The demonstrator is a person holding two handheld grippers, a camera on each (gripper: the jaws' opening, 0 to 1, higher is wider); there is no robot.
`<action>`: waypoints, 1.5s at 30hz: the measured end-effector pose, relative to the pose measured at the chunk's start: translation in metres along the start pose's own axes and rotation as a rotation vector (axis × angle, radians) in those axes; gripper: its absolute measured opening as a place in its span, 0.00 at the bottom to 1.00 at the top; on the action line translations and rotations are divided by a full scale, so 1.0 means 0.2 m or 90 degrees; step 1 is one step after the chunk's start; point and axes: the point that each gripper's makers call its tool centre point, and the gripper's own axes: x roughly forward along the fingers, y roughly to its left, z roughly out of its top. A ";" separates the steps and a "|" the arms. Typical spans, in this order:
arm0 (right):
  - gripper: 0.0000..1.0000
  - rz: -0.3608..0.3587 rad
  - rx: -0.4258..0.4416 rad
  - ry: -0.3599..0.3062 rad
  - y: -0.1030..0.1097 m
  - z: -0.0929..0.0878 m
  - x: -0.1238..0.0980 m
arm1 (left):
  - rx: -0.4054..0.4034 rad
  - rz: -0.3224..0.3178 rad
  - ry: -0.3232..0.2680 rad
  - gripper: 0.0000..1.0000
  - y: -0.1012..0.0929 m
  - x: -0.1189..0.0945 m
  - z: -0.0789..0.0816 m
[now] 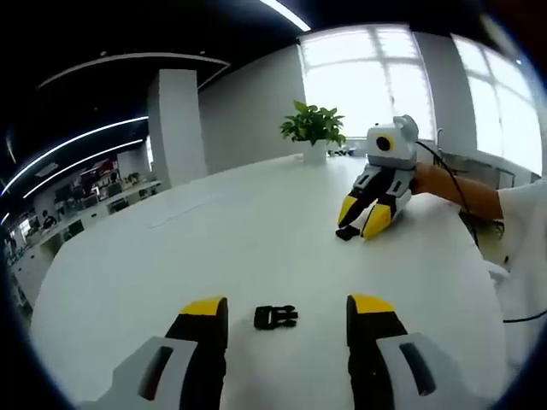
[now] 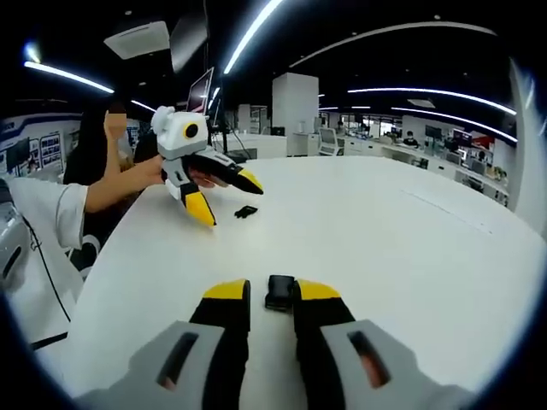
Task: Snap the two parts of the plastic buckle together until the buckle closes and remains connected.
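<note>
Left gripper view first: my left hand-held gripper (image 1: 287, 314) is spread wide, jaws low over the white worktop (image 1: 171, 256), and the pronged buckle half (image 1: 275, 317) lies flat right between the tips, touching neither as far as I can see. So nothing is grabbed on that side yet.

Over in the right gripper view, the right hand-held gripper (image 2: 272, 295) has its jaws much closer together, and the socket half (image 2: 279, 291) sits between the yellow tips. It looks pinched or about to be, but honestly I can't tell if both pads are really on it. From the left gripper view the same gripper looks tipped down onto the table with that dark piece at its tips.

The two halves are well apart on the worktop, so I'd say the task is barely started: both need a proper hold before any mating.

What worries me:
- These pieces are small, flat and slick. If the left jaws close off-centre, the pronged half could skid or flip instead of lifting.
- A shallow pinch on the socket half might let it twist when the prongs push in, so it never clicks.
- If I lift too far, a part could drift out of view.

There's a potted plant (image 1: 313, 128) at the far edge, out of the way.
</note>
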 end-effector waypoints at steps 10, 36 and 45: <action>0.18 -0.004 0.018 -0.002 -0.01 0.01 -0.02 | -0.008 -0.039 0.039 0.49 0.01 -0.01 -0.05; 0.13 -0.011 0.025 -0.002 -0.02 -0.02 -0.02 | -0.050 -0.052 0.018 0.19 0.00 -0.03 -0.06; 0.13 -0.012 0.022 -0.003 -0.02 -0.01 -0.03 | -0.033 -0.022 0.007 0.18 -0.02 -0.04 -0.06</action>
